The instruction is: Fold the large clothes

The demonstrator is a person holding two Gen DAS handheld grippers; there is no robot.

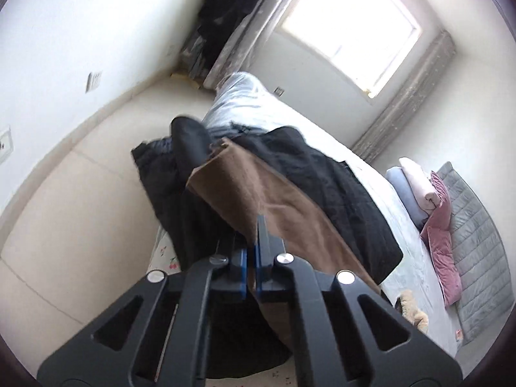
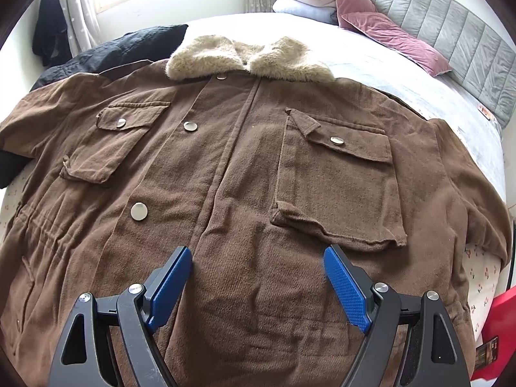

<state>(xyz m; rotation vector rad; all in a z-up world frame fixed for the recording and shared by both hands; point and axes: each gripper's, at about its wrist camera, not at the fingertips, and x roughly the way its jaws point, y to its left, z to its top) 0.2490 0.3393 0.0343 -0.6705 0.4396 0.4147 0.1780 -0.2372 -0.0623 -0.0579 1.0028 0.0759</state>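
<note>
A large brown jacket [image 2: 242,161] with a fur collar [image 2: 251,58] lies front up and spread flat on the bed [image 2: 403,77]. My right gripper [image 2: 258,251] hovers open over its lower front, and nothing sits between the blue pads [image 2: 346,287]. In the left wrist view, a long brown sleeve [image 1: 258,193] of the jacket stretches away from my left gripper [image 1: 251,242]. That gripper is shut, and the sleeve's edge seems pinched between its pads. The sleeve crosses over a black garment [image 1: 322,177].
The black garment [image 2: 122,48] lies at the jacket's far left shoulder. Pink pillows [image 2: 387,35] and folded blankets [image 2: 306,0] rest against the grey headboard [image 2: 451,32]. A red object [image 2: 496,322] stands by the bed's right side. Pale floor [image 1: 80,209] lies left of the bed.
</note>
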